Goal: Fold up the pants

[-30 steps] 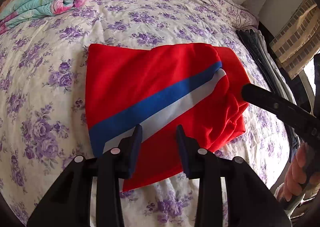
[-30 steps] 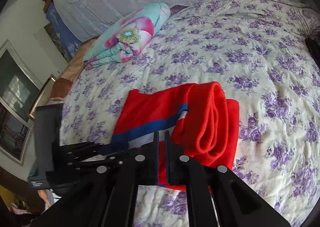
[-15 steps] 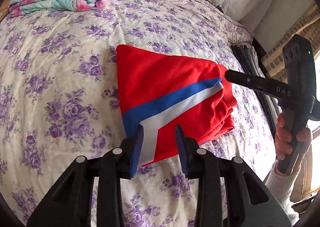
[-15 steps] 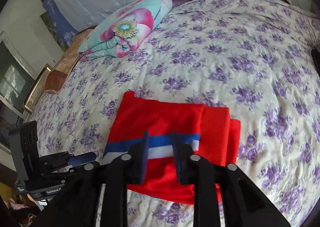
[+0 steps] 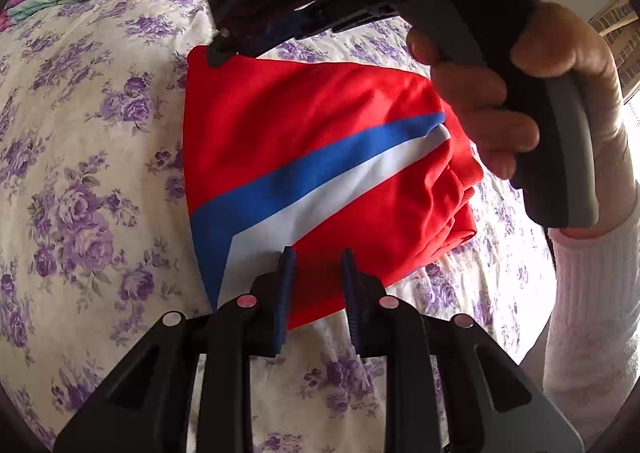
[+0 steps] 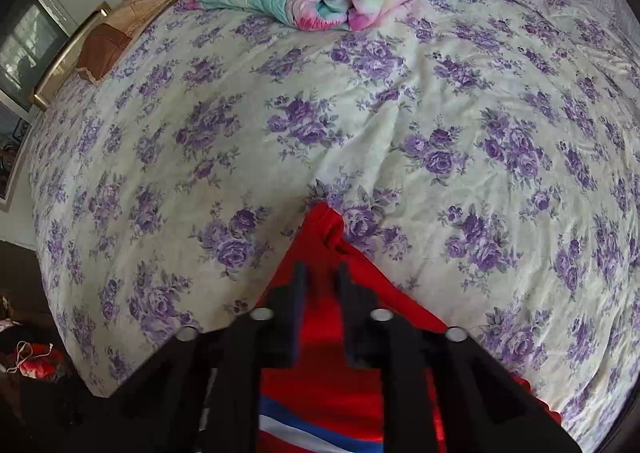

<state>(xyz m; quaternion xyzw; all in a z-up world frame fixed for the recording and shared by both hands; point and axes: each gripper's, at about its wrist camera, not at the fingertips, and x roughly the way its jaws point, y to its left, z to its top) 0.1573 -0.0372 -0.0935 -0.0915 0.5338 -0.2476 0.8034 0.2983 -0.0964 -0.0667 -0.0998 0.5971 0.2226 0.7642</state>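
Lying folded on the bed [image 5: 80, 141], the red pants [image 5: 320, 157] show a blue and white stripe. The left tool [image 5: 316, 265], its jaws having just narrowed, grips the near edge. The right tool [image 6: 322, 277] sits at the far corner, jaws nearly together, just closed; fabric between them cannot be told.

Red pants [image 5: 320, 125] with blue-white stripe, cream bedspread [image 6: 400, 125] with purple roses, black claws
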